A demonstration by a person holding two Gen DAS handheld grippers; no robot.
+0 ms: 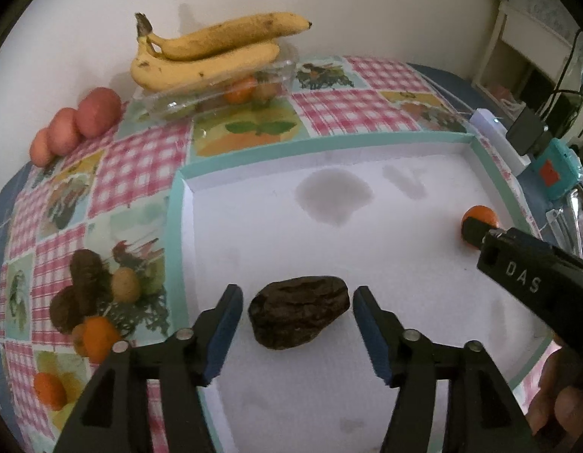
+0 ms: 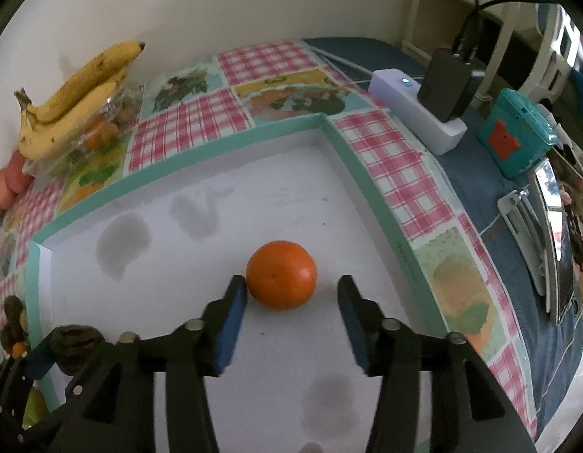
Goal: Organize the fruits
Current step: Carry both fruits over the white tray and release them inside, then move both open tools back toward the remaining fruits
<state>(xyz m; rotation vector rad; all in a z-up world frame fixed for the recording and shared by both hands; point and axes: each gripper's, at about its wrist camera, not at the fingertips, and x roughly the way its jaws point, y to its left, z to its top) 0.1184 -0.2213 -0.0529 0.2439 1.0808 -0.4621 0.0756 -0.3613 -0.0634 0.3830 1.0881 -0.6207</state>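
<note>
Straddling a dark wrinkled fruit (image 1: 298,311) low in the white tray (image 1: 329,143), left gripper (image 1: 297,307) stands released; right gripper (image 2: 291,300), likewise spread, brackets an orange (image 2: 281,275) mid-frame.

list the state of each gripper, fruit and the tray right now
left gripper: open, fingers either side of the dark fruit
dark fruit: lying in the tray, not gripped
right gripper: open, around the orange
orange: resting in the tray, touching one finger
tray: white floor stained, two fruits inside
bananas: resting on a clear plastic box
</note>
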